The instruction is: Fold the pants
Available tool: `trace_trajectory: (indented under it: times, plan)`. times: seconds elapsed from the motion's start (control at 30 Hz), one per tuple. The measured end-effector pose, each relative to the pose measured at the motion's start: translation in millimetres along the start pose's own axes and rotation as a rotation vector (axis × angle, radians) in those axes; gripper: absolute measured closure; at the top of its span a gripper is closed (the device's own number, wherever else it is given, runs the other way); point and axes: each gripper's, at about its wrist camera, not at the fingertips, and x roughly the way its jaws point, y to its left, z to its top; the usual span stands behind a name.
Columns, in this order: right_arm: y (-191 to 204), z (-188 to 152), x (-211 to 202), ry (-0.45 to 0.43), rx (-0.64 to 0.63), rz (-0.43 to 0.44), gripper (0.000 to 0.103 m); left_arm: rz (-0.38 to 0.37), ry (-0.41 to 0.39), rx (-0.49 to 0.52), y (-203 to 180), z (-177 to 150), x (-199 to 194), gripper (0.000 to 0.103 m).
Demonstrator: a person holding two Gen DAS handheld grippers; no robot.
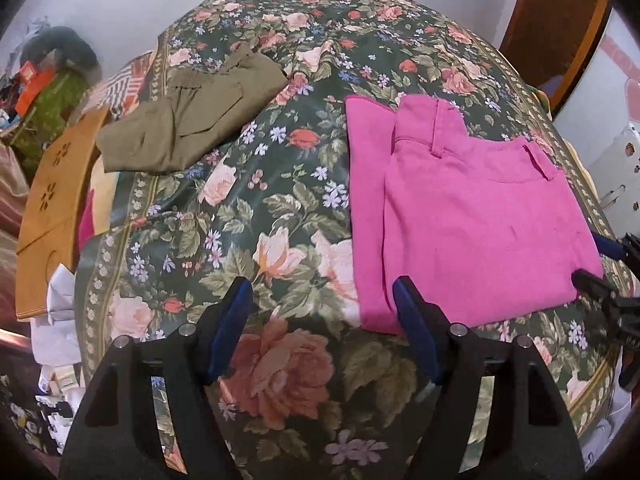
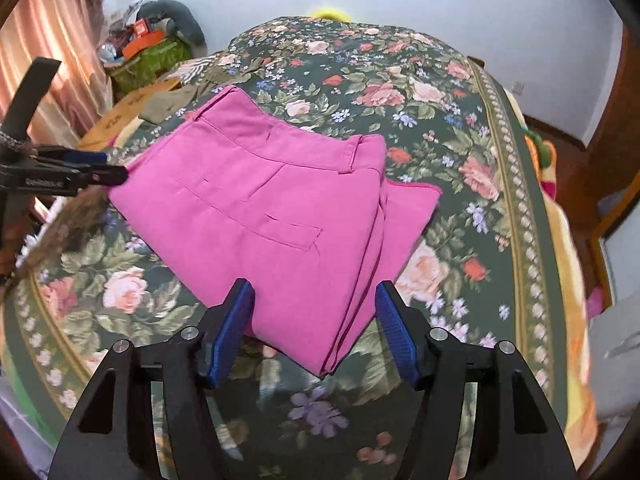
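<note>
Folded pink pants (image 1: 460,216) lie flat on the floral bedspread (image 1: 280,208), waistband toward the far side; they also show in the right wrist view (image 2: 272,216). My left gripper (image 1: 322,300) is open and empty, hovering over the bedspread at the pants' near left corner. My right gripper (image 2: 314,304) is open and empty just above the pants' near folded edge. The right gripper shows in the left wrist view (image 1: 596,260) at the pants' right edge. The left gripper shows in the right wrist view (image 2: 116,166) at the pants' left corner.
Folded olive pants (image 1: 188,120) lie at the bed's far left. A tan garment (image 1: 52,208) hangs off the left edge. Clutter and a green bag (image 2: 148,56) stand beyond the bed. A wooden door frame (image 1: 560,16) is at right.
</note>
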Motion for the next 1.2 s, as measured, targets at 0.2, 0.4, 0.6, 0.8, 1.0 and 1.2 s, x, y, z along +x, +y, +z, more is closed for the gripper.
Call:
trace_trajectory:
  times: [0.2, 0.4, 0.6, 0.8, 1.0, 1.2]
  plan:
    - [-15, 3, 0, 0.003, 0.003, -0.039, 0.05, 0.01, -0.016, 0.024, 0, -7, -6, 0.031]
    - [-26, 10, -9, -0.003, 0.054, -0.01, 0.055, -0.003, -0.071, 0.046, 7, 10, -27, 0.042]
    - [-34, 39, -10, -0.07, 0.088, 0.007, 0.066, -0.092, -0.125, 0.095, -10, 52, -29, 0.042]
    - [-40, 62, 23, -0.055, 0.112, 0.029, 0.087, -0.189, -0.067, 0.18, -50, 79, 7, 0.083]
    - [-43, 62, 45, -0.029, 0.087, 0.002, 0.092, -0.132, -0.016, 0.18, -58, 84, 48, 0.09]
    - [-46, 62, 42, -0.015, 0.091, 0.001, 0.091, -0.143, -0.009, 0.163, -54, 83, 51, 0.09]
